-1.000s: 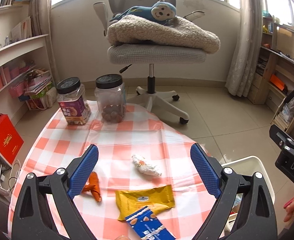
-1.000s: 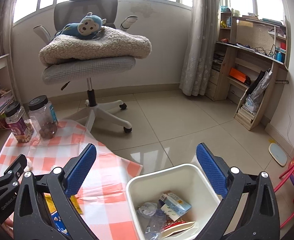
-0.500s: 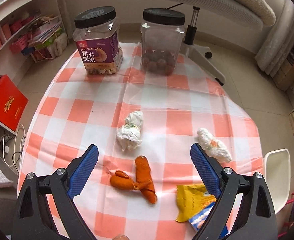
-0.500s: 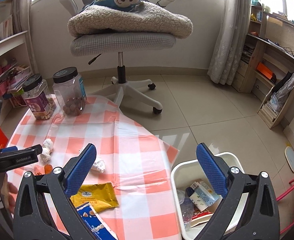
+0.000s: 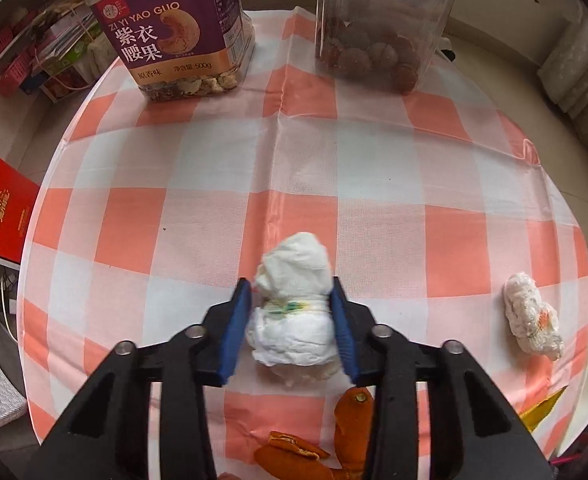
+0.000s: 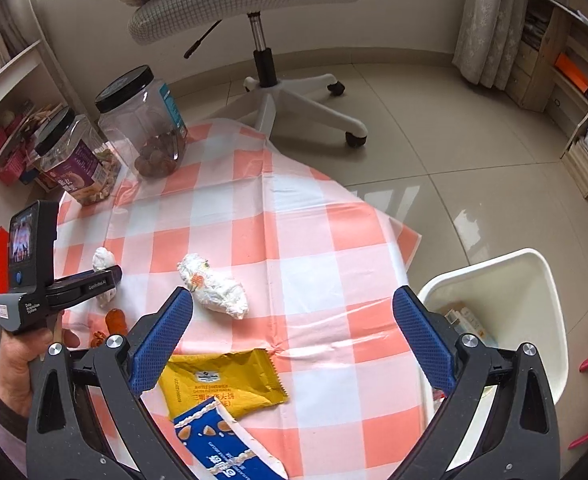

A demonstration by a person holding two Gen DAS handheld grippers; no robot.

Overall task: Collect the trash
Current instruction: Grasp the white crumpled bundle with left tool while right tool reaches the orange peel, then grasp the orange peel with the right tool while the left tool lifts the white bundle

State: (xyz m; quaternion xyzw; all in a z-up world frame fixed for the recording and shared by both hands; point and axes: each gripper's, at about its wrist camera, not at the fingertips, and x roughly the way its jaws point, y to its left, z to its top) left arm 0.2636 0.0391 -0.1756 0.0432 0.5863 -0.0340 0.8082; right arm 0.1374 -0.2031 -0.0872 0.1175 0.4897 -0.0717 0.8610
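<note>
My left gripper is clenched on a crumpled white tissue wad lying on the checked tablecloth, blue pads pressed to both its sides, orange peel just beneath. Only the right view shows the white bin beside the table, the yellow wrapper and the blue packet. There my right gripper hangs wide open above them, while a hand holds the left tool low and level.
</note>
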